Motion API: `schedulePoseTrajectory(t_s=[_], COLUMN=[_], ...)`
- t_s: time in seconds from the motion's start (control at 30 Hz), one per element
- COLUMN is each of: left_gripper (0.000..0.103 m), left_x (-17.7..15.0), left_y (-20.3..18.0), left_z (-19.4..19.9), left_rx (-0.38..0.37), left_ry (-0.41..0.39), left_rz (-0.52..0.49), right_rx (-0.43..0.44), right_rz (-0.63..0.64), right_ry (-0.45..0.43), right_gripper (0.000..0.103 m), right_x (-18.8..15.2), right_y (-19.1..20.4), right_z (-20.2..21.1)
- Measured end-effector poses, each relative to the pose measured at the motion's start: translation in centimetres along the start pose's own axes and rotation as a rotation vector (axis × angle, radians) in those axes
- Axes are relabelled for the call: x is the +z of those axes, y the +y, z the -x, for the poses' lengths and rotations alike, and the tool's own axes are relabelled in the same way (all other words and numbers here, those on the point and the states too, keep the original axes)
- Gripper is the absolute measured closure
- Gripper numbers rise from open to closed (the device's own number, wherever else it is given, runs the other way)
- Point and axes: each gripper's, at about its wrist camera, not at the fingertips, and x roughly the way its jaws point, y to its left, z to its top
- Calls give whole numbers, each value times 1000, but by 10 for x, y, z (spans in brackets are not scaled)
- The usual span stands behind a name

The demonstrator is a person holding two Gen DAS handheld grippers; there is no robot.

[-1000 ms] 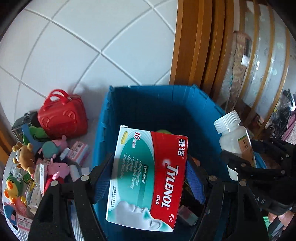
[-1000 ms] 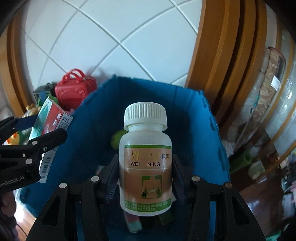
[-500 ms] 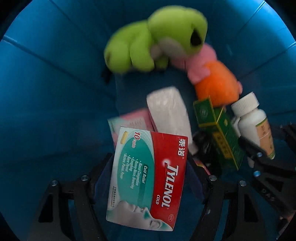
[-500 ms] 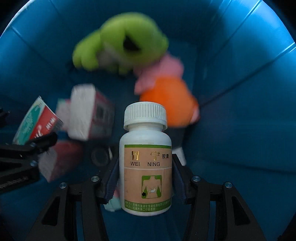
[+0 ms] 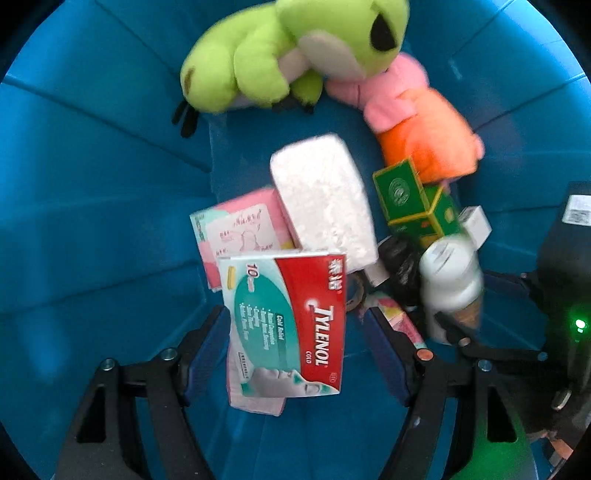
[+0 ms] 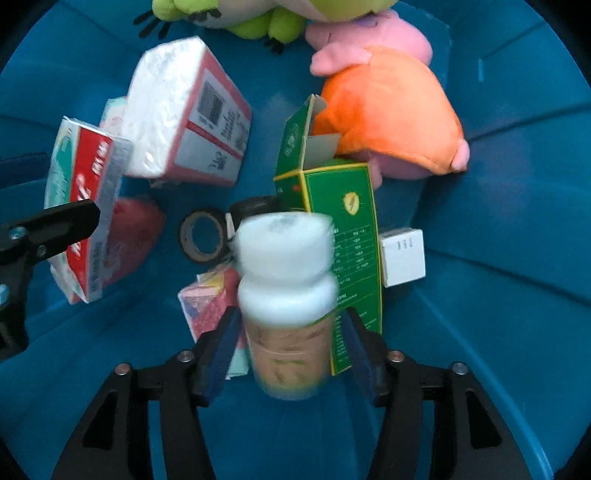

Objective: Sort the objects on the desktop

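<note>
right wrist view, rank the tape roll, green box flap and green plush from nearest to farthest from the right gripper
1. tape roll, just ahead, left of the right gripper.
2. green box flap, farther ahead, mid bin.
3. green plush, far end, top edge of view.

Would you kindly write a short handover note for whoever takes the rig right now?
Left gripper: open inside the blue bin, Tylenol box loose between its jaws.
Right gripper: open, pill bottle blurred and loose between its jaws.
Done: frog plush, tissue pack and green box lie in the bin.
Left: lift both grippers out; the desk is out of view, so check it for remaining items.
</note>
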Motion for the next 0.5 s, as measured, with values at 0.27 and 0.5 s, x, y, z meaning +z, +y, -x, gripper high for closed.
schedulePoseTrajectory(t_s=[0.27, 0.5], left_gripper=[29, 29], left_x=[-25, -79], left_y=[11, 31], left_z=[67, 145], left_rx=[-62, -63], left_ry=[-165, -451], left_rz=[13, -6], right_rx=[-21, -54], right_rz=[27, 69], right_ry=[-147, -405], right_gripper=[12, 1], right_x=[-27, -39], right_y=[6, 16], right_z=[57, 142])
